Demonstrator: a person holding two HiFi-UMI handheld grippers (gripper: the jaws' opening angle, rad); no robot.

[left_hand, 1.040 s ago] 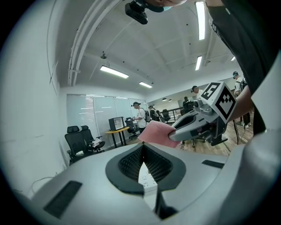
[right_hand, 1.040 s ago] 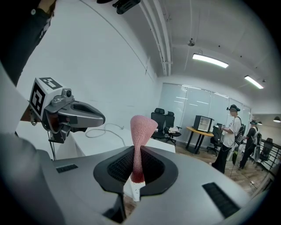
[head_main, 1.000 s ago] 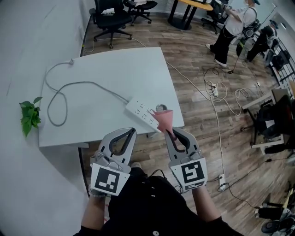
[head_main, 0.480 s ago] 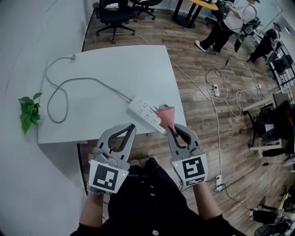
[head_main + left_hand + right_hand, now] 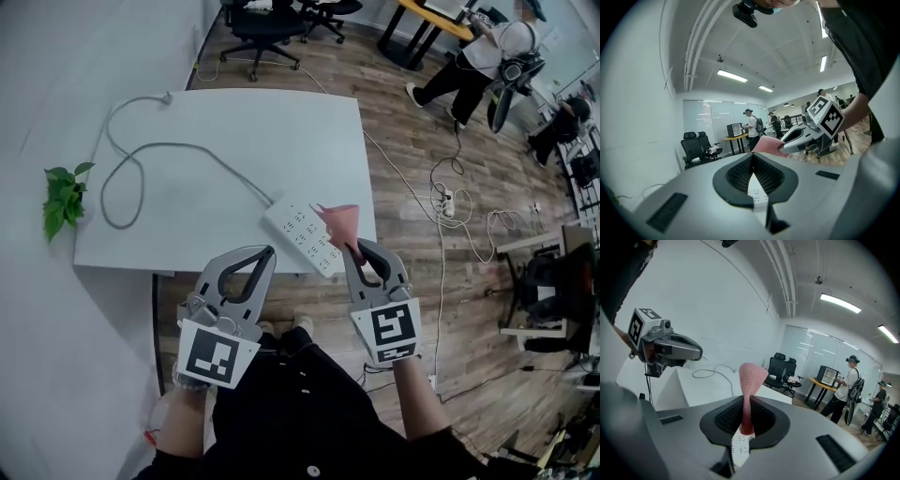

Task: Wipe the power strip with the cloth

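Note:
A white power strip [image 5: 302,234] lies at an angle near the front right corner of the white table [image 5: 234,141]; its grey cable [image 5: 141,159] loops away to the far left. My right gripper [image 5: 354,249] is shut on a pink cloth [image 5: 339,221], which fans out above the strip's near right end. In the right gripper view the cloth [image 5: 751,379] stands up from the jaws with the strip [image 5: 739,442] below. My left gripper [image 5: 270,251] hovers at the table's front edge, shut and empty. Through its jaws the strip [image 5: 757,192] shows, with the cloth [image 5: 766,144] beyond.
A small green plant [image 5: 61,202] hangs left of the table. Black office chairs [image 5: 267,19] stand behind it. On the wooden floor to the right lie cables and a second power strip [image 5: 448,202]. A person [image 5: 478,61] stands at far right.
The head view has shifted a little. The right gripper has carried the cloth slightly forward over the strip's near end. The person in the background has moved.

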